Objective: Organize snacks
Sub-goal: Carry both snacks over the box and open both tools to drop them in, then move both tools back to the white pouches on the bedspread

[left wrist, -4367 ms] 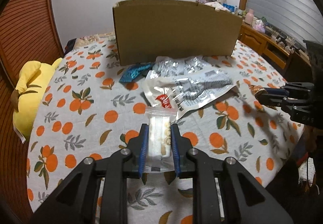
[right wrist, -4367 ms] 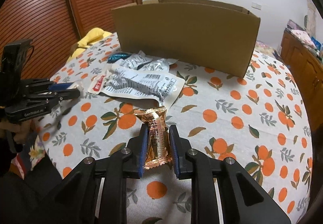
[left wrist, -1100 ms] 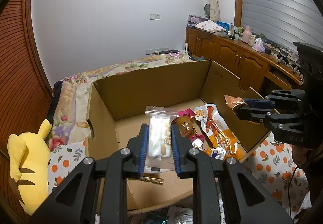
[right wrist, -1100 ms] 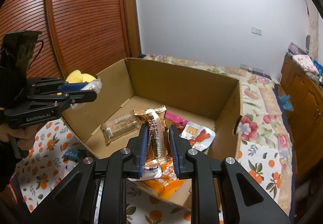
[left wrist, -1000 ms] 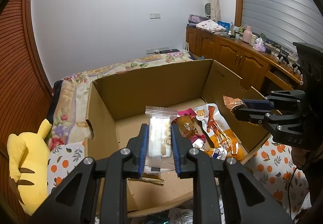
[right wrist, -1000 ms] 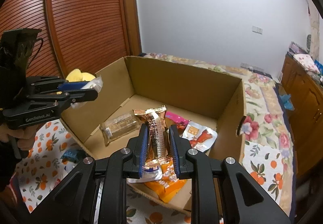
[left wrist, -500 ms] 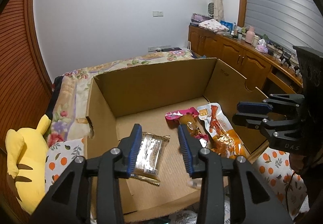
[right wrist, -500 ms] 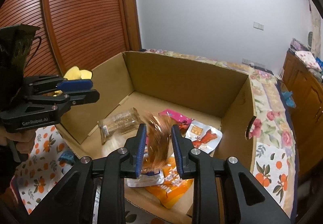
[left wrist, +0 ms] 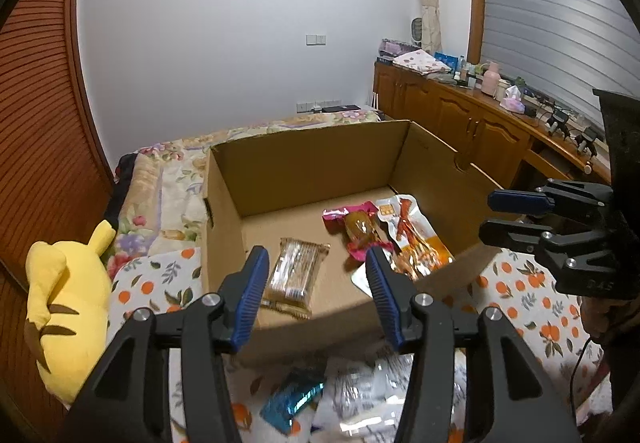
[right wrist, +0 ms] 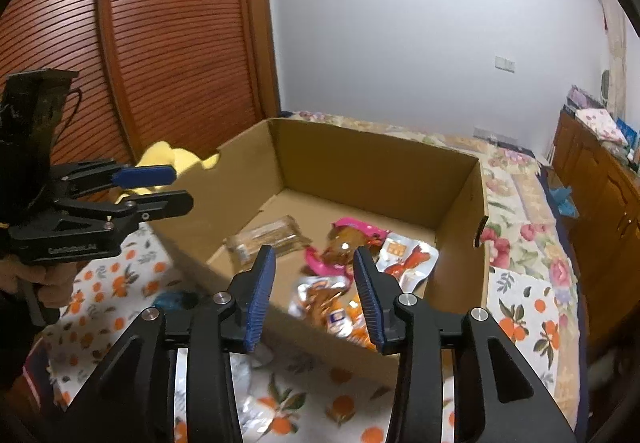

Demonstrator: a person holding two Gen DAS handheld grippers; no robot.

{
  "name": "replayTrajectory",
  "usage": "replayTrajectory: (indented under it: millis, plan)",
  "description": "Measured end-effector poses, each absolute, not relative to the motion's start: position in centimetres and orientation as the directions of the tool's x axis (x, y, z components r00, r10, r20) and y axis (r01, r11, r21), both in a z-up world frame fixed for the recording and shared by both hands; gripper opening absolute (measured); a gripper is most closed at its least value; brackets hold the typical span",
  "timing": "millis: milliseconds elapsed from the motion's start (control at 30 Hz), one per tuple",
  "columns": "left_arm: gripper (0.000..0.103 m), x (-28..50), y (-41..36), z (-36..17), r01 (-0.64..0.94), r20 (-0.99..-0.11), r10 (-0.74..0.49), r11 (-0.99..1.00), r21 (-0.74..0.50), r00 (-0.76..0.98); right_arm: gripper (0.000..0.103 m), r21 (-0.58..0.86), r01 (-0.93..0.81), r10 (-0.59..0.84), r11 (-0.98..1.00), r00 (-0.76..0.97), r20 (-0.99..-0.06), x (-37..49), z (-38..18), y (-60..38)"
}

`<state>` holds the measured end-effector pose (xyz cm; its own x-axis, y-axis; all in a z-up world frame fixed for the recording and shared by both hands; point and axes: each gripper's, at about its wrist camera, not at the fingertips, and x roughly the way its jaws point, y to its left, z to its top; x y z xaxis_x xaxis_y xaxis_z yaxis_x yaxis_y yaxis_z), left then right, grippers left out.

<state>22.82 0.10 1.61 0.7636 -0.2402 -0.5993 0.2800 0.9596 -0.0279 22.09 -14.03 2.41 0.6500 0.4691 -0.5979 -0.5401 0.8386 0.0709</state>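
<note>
The snacks lie on the bare floor of an open cardboard box (left wrist: pixel 308 167) with plain brown corrugated walls: a clear crinkly biscuit packet (left wrist: pixel 295 275) at the left in the left wrist view, a glossy pink packet (left wrist: pixel 358 229) with a brown piece inside it to the right, and a flat orange and silver pouch (left wrist: pixel 416 239) touching that one. In the right wrist view another shiny orange bag (right wrist: pixel 340 313) sits blurred by the near wall. The left gripper (left wrist: pixel 316 289) hangs over the near rim, its ribbed blue pads apart and opening with nothing between them; the right gripper (right wrist: pixel 314 293) likewise is opening and empty. The box stands on a cloth printed with oranges and leaves (left wrist: pixel 532 315), where a blue foil wrapper (left wrist: pixel 290 401) and silvery bags (left wrist: pixel 360 395) lie in front of it. A soft yellow plush toy (left wrist: pixel 66 303) lies at the left.
</note>
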Motion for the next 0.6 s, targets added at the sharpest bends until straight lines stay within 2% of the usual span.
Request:
replayTrajectory:
  millis: [67, 167, 600]
  plan:
    - [0.057, 21.6, 0.4, 1.6, 0.279, -0.594, -0.243, 0.960, -0.032, 0.767, 0.044, 0.073, -0.544, 0.474, 0.836, 0.649, -0.595, 20.8, 2.6, -13.9]
    - [0.069, 20.1, 0.8, 1.3, 0.281, -0.585, -0.250, 0.959, -0.040, 0.771, 0.048, 0.083, -0.552, 0.484, 0.830, 0.638, -0.599, 19.4, 2.3, -13.6]
    - [0.069, 16.7, 2.1, -3.1, 0.251, -0.642, -0.230, 0.966, -0.060, 0.731, 0.051, 0.154, -0.598, 0.516, 0.786, 0.500, -0.696, 17.4, -3.7, -11.0]
